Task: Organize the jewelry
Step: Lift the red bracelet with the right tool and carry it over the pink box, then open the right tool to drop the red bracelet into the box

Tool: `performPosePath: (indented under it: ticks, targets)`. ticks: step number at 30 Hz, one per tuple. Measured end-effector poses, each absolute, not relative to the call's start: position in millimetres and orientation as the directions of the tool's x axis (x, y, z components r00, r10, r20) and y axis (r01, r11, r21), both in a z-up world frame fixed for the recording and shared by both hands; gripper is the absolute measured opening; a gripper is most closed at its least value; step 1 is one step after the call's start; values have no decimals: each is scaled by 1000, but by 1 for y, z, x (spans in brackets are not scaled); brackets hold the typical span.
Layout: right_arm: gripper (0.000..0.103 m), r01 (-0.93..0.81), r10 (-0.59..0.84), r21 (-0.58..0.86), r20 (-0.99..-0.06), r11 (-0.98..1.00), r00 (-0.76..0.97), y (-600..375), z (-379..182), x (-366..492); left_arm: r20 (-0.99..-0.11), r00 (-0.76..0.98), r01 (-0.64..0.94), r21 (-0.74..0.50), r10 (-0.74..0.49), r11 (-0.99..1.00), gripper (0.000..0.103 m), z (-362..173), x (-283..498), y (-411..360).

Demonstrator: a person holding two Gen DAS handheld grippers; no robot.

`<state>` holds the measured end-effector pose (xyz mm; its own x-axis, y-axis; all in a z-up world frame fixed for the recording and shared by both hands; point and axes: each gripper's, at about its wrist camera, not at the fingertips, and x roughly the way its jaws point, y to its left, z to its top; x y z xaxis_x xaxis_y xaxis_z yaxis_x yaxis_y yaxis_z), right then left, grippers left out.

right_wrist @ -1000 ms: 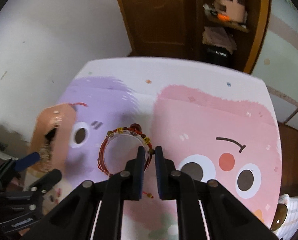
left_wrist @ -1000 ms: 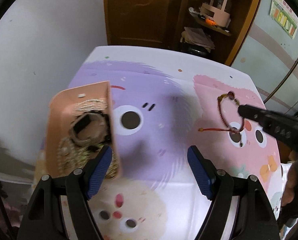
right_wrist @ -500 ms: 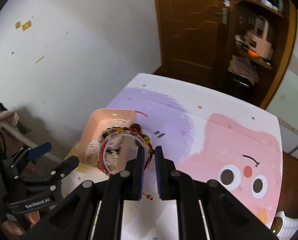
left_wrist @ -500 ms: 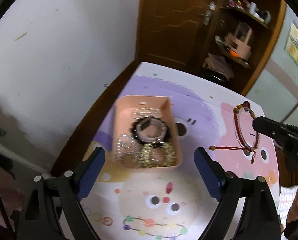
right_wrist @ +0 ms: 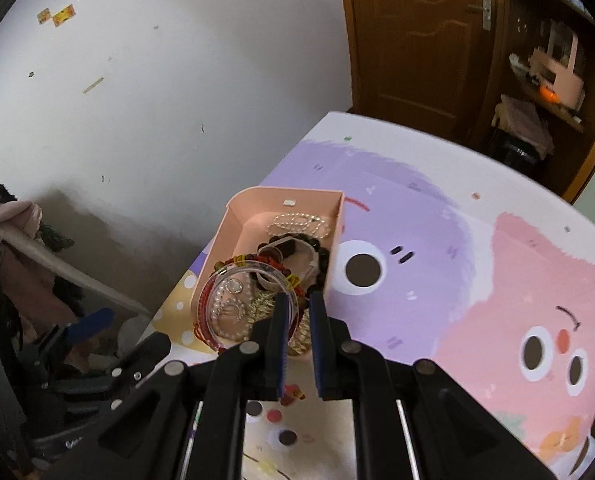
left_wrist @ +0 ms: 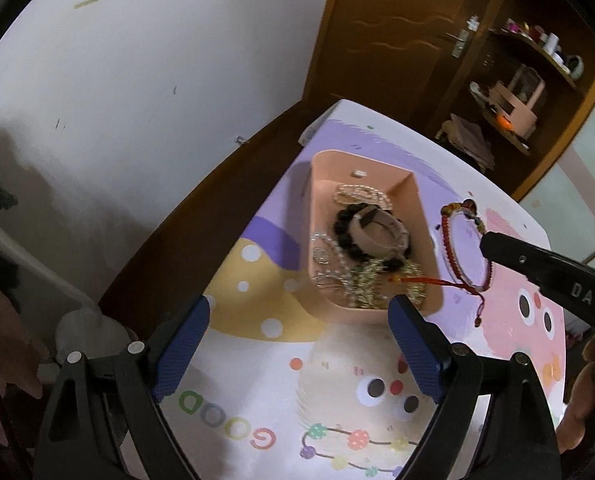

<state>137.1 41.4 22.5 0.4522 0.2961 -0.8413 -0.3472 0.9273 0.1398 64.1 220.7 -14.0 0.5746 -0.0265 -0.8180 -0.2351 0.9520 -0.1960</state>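
While the white-walled room with its brown wooden door (right_wrist: 421, 40) frames the scene, the cartoon-printed pastel tablecloth (right_wrist: 477, 264) carries the shallow pink plastic tray (left_wrist: 425, 216) heaped with beads and chains near its left edge. Over that tray hangs the red braided cord bracelet (right_wrist: 207, 304), pinched in the nearly closed right gripper (right_wrist: 297, 308), its hoop upright and the tray directly beneath the fingertips, so a straight drop looks right. Spread wide and empty, the left gripper (left_wrist: 297, 320) hovers at the tray's near end, just beside it.
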Motion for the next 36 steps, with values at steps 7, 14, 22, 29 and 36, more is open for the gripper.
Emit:
performPosePath:
  ticks: [7,14,22,29,36]
  targets:
    - [10,-353,299,155,-866,923,402,68,-5,165,-825,565,-270,-204,-17,941,90,-32,71,230]
    - [10,-318,279,164,-889,934,362,86,-31,204,-834,552,-266,-211,-31,941,89,-41,79,230]
    - [11,-287,259,160,-899,945,353,89,-43,229,-831,556,-255,-200,-26,946,89,-41,88,222]
    - [11,-269,306,219,-888,938,343,74,-38,224,-824,567,-252,-198,-22,947,90,-36,88,219]
    - [11,-255,349,269,-867,929,355,48,-23,201,-817,577,-241,-190,-17,952,89,-28,84,213]
